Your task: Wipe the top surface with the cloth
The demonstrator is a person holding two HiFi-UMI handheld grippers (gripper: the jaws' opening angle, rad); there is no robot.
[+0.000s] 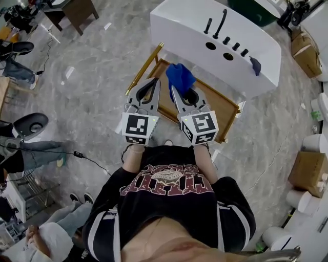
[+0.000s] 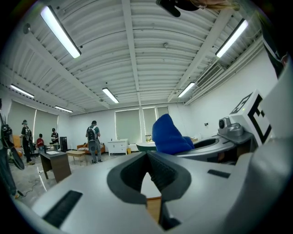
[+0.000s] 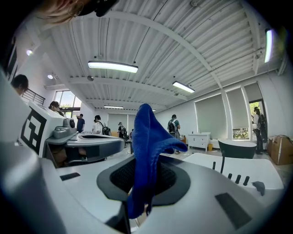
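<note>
A blue cloth [image 1: 180, 77] hangs bunched from my right gripper [image 1: 174, 90], whose jaws are shut on it; in the right gripper view the cloth [image 3: 146, 146] rises out of the closed jaws [image 3: 143, 192]. My left gripper [image 1: 155, 82] is beside it, shut with nothing in it [image 2: 147, 157]. From the left gripper view the cloth [image 2: 169, 135] shows just to the right. Both grippers are held over a wooden tray table [image 1: 218, 108] with a brass frame. Beyond it stands a white unit [image 1: 195, 25] with black taps on its top.
A small dark blue item [image 1: 255, 65] lies on the white unit's right end. Cardboard boxes [image 1: 307, 171] stand at the right. A black cable [image 1: 77, 153] runs over the marble floor at the left, near a dark wooden table [image 1: 77, 11]. Several people stand in the room's background.
</note>
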